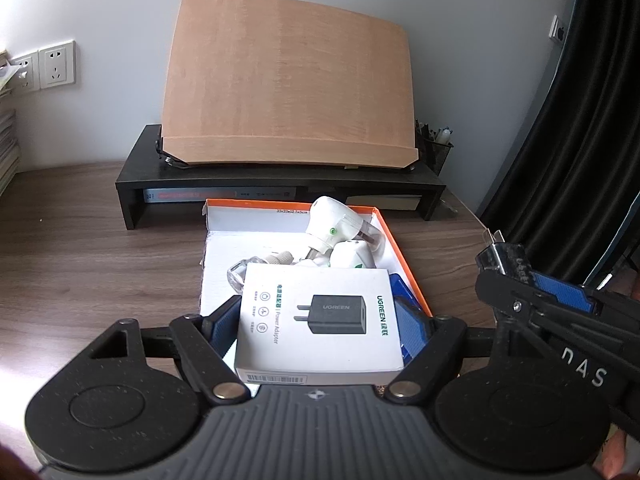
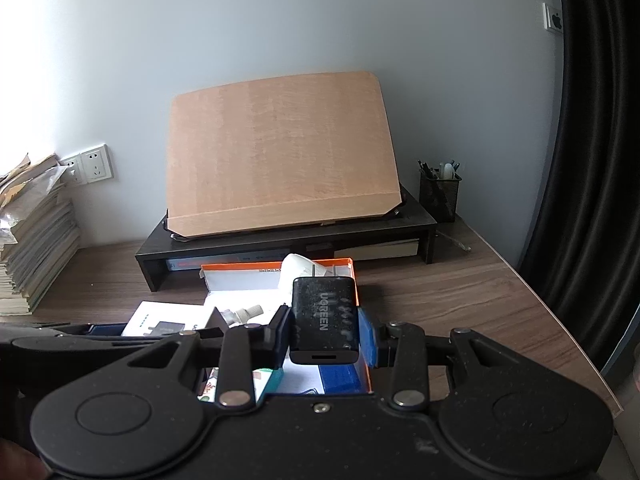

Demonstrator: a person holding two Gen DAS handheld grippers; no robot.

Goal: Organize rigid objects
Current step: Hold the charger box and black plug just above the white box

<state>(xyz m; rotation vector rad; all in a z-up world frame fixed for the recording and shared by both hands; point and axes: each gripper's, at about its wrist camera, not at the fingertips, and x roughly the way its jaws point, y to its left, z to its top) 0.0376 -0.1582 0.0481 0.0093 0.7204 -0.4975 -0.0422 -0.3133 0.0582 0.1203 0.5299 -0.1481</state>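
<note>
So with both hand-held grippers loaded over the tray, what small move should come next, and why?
Probably lower the left hand-held gripper and release the white UGREEN box into the orange-rimmed tray. It hangs above the tray's near end, while the right hand-held gripper holds the black charger, maybe next.

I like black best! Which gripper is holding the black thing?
The right gripper holds the black UGREEN charger. The left gripper holds the white UGREEN box instead.
</note>
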